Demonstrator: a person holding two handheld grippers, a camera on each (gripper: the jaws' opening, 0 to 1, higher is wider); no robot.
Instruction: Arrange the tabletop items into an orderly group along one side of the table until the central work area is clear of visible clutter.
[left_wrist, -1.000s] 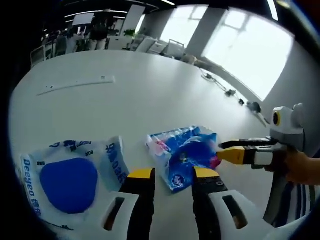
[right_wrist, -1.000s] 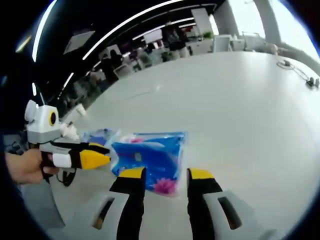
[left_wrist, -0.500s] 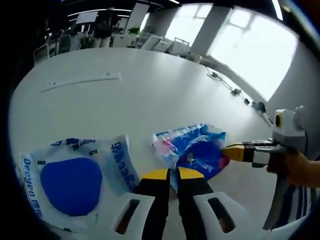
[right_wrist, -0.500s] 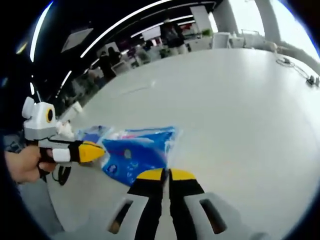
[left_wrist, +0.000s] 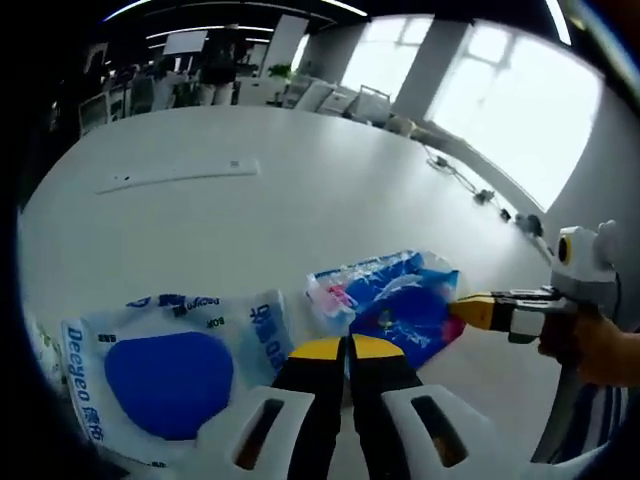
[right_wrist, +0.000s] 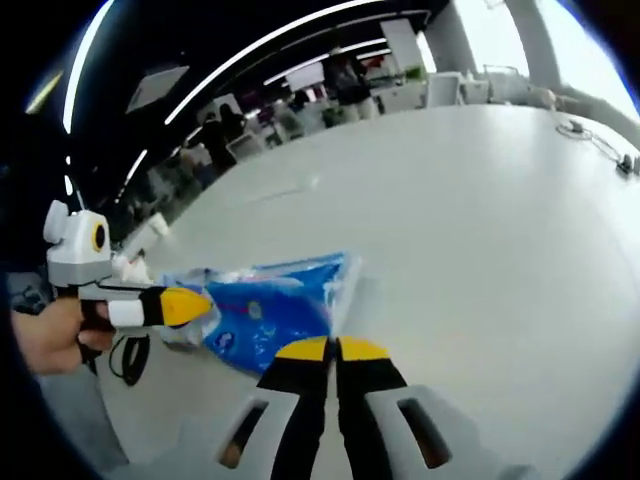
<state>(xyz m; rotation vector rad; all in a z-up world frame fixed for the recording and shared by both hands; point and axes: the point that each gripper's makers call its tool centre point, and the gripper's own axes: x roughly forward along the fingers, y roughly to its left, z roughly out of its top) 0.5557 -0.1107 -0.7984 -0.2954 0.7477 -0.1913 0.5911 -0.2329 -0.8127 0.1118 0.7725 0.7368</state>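
Jaws of the left gripper (left_wrist: 348, 348) are pressed together at the near edge of a blue pack (left_wrist: 390, 303), seemingly pinching its wrapper, though the contact itself is hidden. Just left of them lies a white pack (left_wrist: 170, 365) with a blue oval, flat on the white worktop (left_wrist: 300, 200) and close beside the blue one. From the right, the right gripper (left_wrist: 478, 309) reaches in, a hand (left_wrist: 590, 345) on its grip, its yellow tips meeting the blue pack's far side. In the right gripper view its own jaws (right_wrist: 331, 349) are likewise closed at the pack's (right_wrist: 270, 300) edge; I cannot tell whether plastic is caught between them. Farther off lies a long pale strip (left_wrist: 180, 175), then a cable (left_wrist: 460, 180) near the worktop's far edge
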